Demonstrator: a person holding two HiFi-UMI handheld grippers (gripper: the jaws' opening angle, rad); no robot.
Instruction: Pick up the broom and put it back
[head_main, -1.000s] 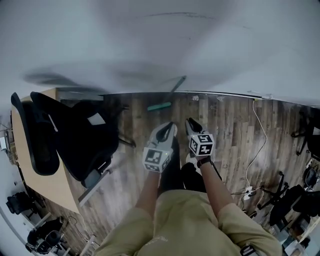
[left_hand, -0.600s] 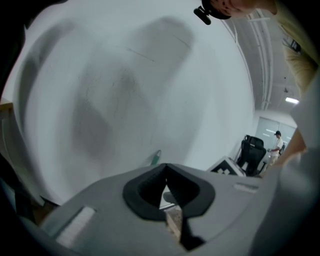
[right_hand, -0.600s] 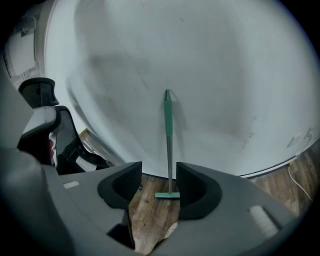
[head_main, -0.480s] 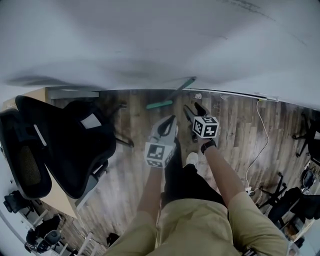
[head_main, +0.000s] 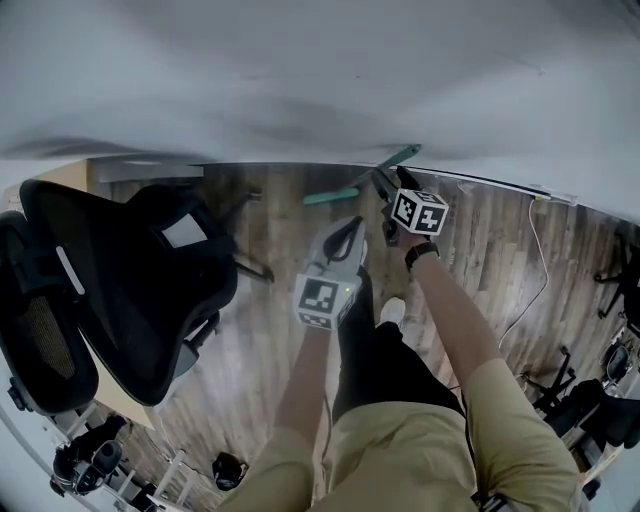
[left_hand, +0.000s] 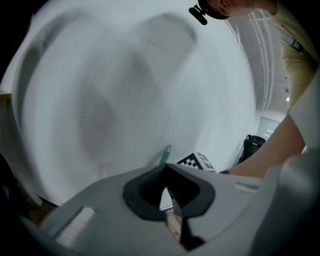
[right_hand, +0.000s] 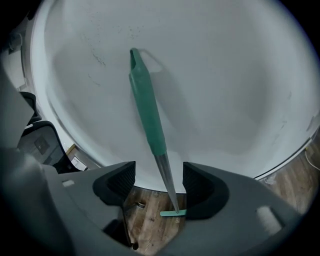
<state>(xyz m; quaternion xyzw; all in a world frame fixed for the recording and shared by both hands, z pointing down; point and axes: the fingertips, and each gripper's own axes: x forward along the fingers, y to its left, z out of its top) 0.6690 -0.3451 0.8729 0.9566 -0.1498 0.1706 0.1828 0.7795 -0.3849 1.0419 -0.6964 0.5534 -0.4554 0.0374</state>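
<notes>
Seen from above, a person's right gripper reaches far ahead to a green broom leaning on the white wall. Its jaws have just been opening, with the handle between them. The left gripper hovers nearer, above the wooden floor, and a black office chair stands at left.

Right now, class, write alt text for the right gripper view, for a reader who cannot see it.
A green-handled broom leans against a white wall, its metal shaft standing between the fingers of the right gripper, which have just been opening and do not touch it. Wooden floor shows below.
</notes>
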